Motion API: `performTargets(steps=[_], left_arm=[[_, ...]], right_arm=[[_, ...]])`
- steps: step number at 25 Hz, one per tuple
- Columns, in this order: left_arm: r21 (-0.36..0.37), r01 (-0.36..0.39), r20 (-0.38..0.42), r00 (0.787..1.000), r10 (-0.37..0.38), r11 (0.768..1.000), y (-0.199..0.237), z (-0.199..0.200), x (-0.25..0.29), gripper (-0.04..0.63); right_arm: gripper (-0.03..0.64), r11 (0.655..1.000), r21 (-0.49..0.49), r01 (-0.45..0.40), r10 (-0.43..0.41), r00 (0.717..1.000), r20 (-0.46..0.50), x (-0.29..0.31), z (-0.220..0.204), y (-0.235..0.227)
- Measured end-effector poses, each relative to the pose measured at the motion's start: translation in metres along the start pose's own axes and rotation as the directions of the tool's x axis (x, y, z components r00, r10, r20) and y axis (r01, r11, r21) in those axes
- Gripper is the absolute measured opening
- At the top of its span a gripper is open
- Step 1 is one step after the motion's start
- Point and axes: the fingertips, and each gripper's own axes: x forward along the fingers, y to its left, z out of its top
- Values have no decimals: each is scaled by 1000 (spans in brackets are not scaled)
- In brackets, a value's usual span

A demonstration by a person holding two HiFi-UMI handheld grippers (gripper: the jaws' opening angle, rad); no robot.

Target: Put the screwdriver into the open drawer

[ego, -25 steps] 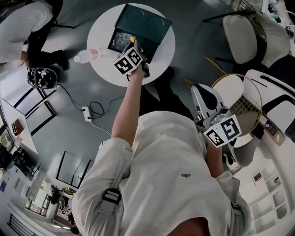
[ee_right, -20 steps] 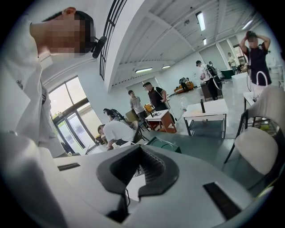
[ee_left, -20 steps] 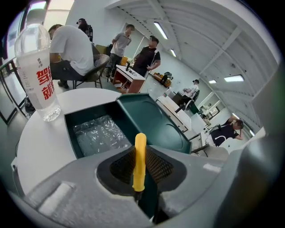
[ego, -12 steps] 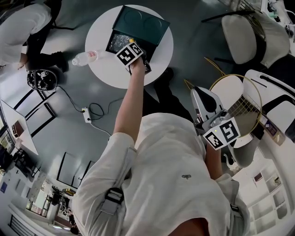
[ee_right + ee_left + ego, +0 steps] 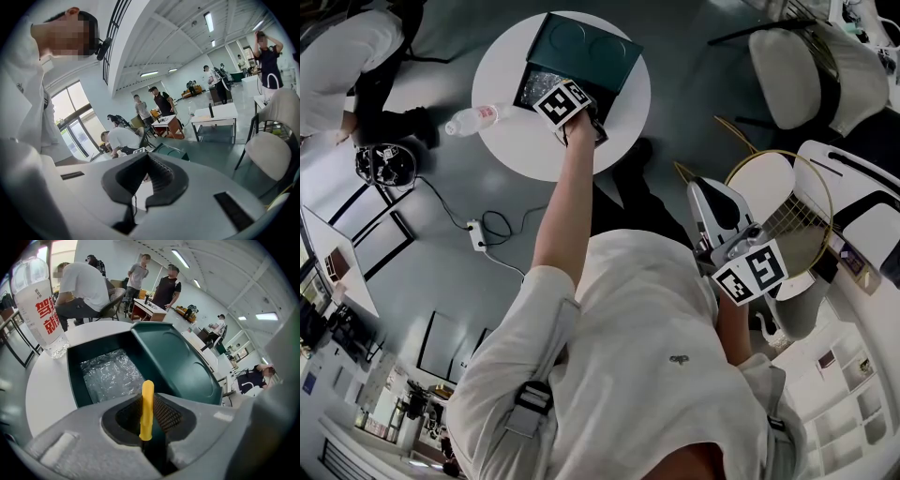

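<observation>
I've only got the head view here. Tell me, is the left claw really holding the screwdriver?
Observer: Yes. The left gripper view shows the left claw shut on the screwdriver, gripping its yellow handle.
Operator: Is anything already in the drawer?
Observer: A crinkled clear plastic sheet covers its floor.
Operator: And the right claw?
Observer: The right gripper view shows it shut, with nothing between its jaws.

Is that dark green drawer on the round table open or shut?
Open: the left gripper view looks straight into the drawer, its inside exposed, with crinkled clear plastic lying on its bottom.
</observation>
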Motion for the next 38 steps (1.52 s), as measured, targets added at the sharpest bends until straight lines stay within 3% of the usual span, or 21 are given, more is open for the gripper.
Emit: performTargets(steps=[14, 30, 38], left_arm=[[-7, -23, 13, 1000, 24, 1000, 4, 1, 0, 78], [-46, 30, 23, 999, -29, 998, 0, -1, -6, 103], [13, 73, 78, 994, -74, 997, -4, 8, -33, 98]], right_arm=[[6, 1000, -1, 2, -2, 1000, -4, 1, -1, -1], [6, 1000, -4, 8, -8, 1000, 20, -7, 1, 1], [6, 1000, -21, -4, 5, 998, 67, -14, 10, 7]])
